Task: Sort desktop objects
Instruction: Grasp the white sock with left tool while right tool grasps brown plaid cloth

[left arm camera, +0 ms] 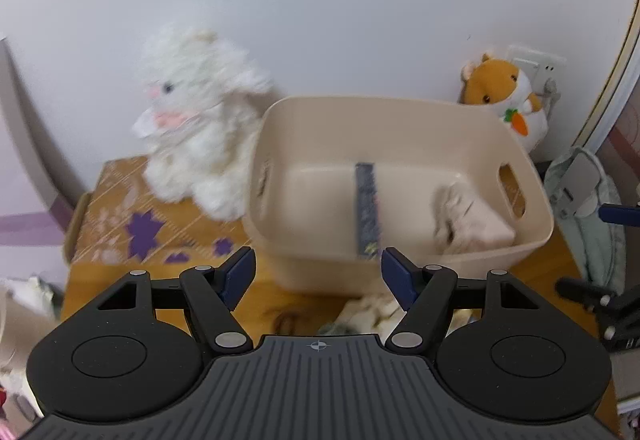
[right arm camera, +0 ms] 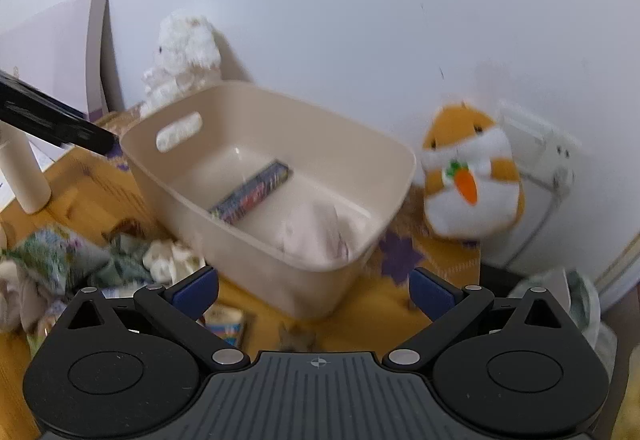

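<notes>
A beige plastic bin (left arm camera: pixel 304 119) stands on the wooden desk in front of me; it also shows in the right wrist view (right arm camera: pixel 360 143). Inside lie a long dark blue packet (left arm camera: pixel 366 215) (right arm camera: pixel 252 195) and a pale crumpled packet (left arm camera: pixel 472 224) (right arm camera: pixel 316 232). My left gripper (left arm camera: pixel 318 272) is open and empty just before the bin's near wall. My right gripper (right arm camera: pixel 314 294) is open and empty at the bin's near corner. Loose wrappers and packets (right arm camera: pixel 160 260) lie on the desk left of the bin, and a small packet (right arm camera: pixel 226 322) lies under the right gripper.
A white plush rabbit (left arm camera: pixel 196 111) stands left behind the bin and an orange hamster plush (right arm camera: pixel 468 175) stands to its right by the wall. A patterned mat (left arm camera: pixel 120 215) covers the desk. A white cylinder (right arm camera: pixel 24 175) and a lilac box (right arm camera: pixel 60 51) stand at the left.
</notes>
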